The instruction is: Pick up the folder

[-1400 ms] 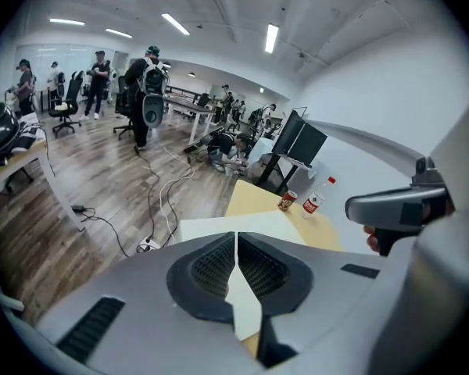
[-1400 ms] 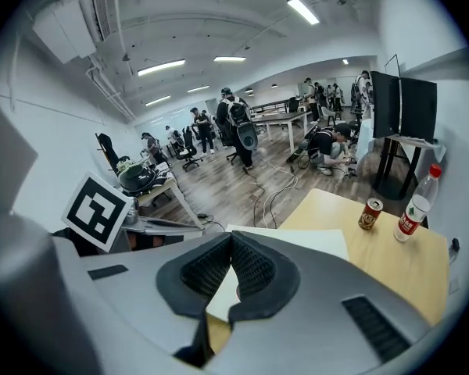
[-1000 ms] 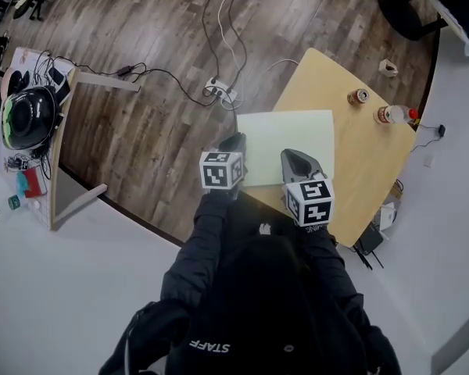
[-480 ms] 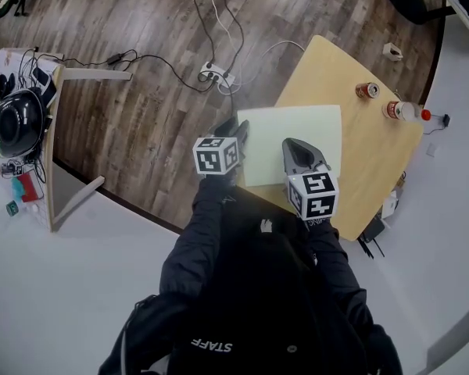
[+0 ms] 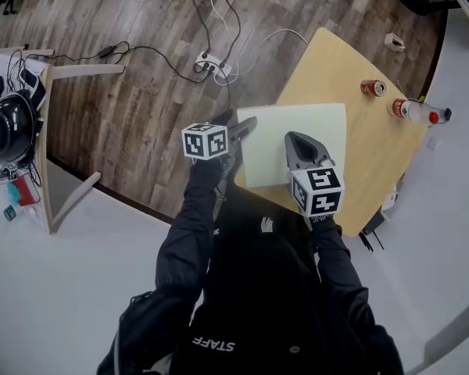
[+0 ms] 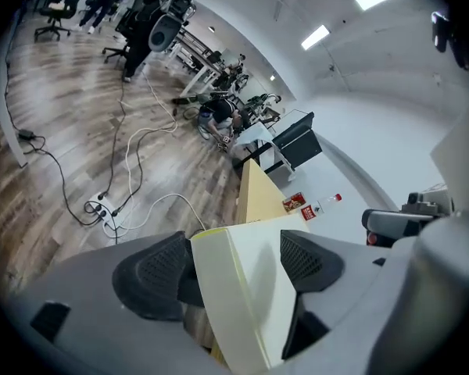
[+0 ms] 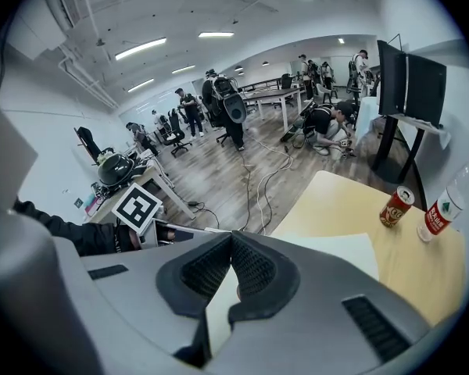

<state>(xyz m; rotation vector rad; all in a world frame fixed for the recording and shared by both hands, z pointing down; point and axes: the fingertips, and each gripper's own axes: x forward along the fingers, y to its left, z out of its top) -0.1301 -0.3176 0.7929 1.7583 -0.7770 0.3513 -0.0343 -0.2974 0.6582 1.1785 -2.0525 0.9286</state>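
Observation:
The pale green folder (image 5: pixel 297 143) lies on the round wooden table (image 5: pixel 375 155), its near edge toward the person. My left gripper (image 5: pixel 238 123) is at the folder's left edge. Its jaws have just been opening and now stand wide, with the folder's (image 6: pixel 250 287) corner between them in the left gripper view and neither pad pressing on it. My right gripper (image 5: pixel 297 141) sits over the folder's near edge. In the right gripper view its jaws (image 7: pixel 230 241) are pinched together on the folder (image 7: pixel 336 248).
A red can (image 5: pixel 373 87) and a plastic bottle (image 5: pixel 413 111) stand at the table's far right. A power strip (image 5: pixel 207 62) with cables lies on the wood floor to the left. A side table with a black helmet (image 5: pixel 8 127) stands at far left.
The left gripper's jaws have spread from shut to wide and the gripper has rolled and dropped at the folder's left edge. The right gripper has sunk a little, still pinched.

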